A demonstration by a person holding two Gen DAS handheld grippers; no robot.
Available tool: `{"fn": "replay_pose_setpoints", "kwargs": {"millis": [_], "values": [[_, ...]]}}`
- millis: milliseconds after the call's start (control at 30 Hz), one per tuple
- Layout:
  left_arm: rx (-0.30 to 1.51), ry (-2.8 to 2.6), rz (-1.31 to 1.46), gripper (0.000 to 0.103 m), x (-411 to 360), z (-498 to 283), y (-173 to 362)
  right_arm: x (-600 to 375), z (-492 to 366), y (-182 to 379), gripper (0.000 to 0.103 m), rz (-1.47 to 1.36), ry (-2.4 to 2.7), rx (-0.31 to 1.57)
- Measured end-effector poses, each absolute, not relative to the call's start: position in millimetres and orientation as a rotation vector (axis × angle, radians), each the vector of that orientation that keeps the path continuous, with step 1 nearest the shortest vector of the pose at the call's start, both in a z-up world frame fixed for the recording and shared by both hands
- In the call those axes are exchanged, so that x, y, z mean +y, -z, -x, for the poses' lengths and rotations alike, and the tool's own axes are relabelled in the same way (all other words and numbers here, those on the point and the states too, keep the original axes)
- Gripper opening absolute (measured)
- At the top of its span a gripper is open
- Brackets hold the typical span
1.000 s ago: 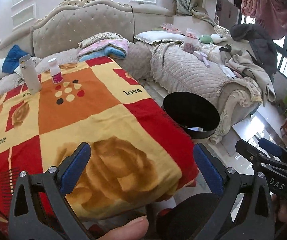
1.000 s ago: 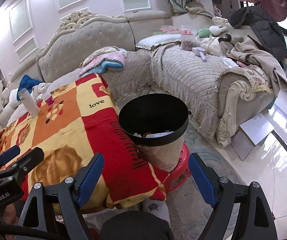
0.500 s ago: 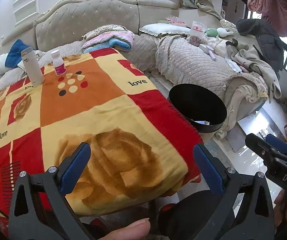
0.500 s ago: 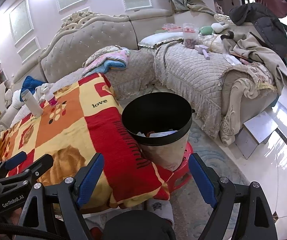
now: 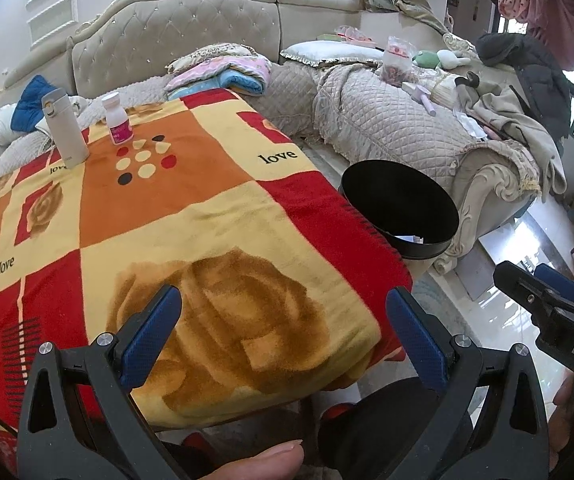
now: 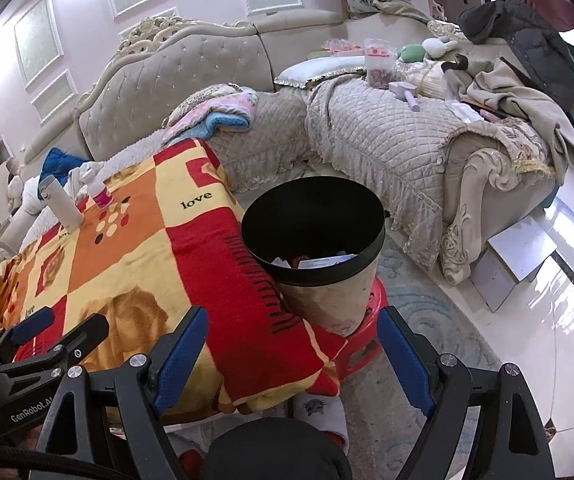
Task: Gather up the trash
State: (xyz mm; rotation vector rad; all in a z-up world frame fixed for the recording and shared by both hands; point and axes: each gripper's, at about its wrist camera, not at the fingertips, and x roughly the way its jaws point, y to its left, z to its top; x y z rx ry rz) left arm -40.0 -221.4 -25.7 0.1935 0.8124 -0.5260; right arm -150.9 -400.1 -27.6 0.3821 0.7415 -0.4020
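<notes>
both grippers, left gripper (image 5: 283,320) and right gripper (image 6: 293,342), are wide and hold nothing. the trash bin (image 6: 315,240) stands beside the table (image 5: 167,220) on a red stool (image 6: 367,320); a bump could tip it

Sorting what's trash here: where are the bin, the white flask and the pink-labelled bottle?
bin (image 6: 329,304), right wrist view, beige side wall.
white flask (image 5: 66,128), left wrist view, body.
pink-labelled bottle (image 5: 121,134), left wrist view, pink label.

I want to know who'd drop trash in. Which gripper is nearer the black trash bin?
Right. The right gripper hangs open just in front of the trash bin. The left gripper is open over the blanket, with the bin off to its right.
</notes>
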Motion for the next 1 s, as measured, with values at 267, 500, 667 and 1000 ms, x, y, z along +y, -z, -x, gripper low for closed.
{"fn": "replay_pose_setpoints", "kwargs": {"millis": [267,500,667,1000], "values": [[0.821,0.528,-0.195,0.102,-223,41,29,-399,148,28,0.084,-0.372,0.416,0.741],[0.822,0.529,-0.203,0.102,-224,42,31,-402,150,30,0.084,-0.367,0.430,0.746],[0.803,0.518,-0.214,0.102,-227,39,27,-405,150,29,0.084,-0.319,0.483,0.751],[0.795,0.444,-0.151,0.102,-205,18,13,-412,140,30,0.084,-0.260,0.521,0.771]]}}
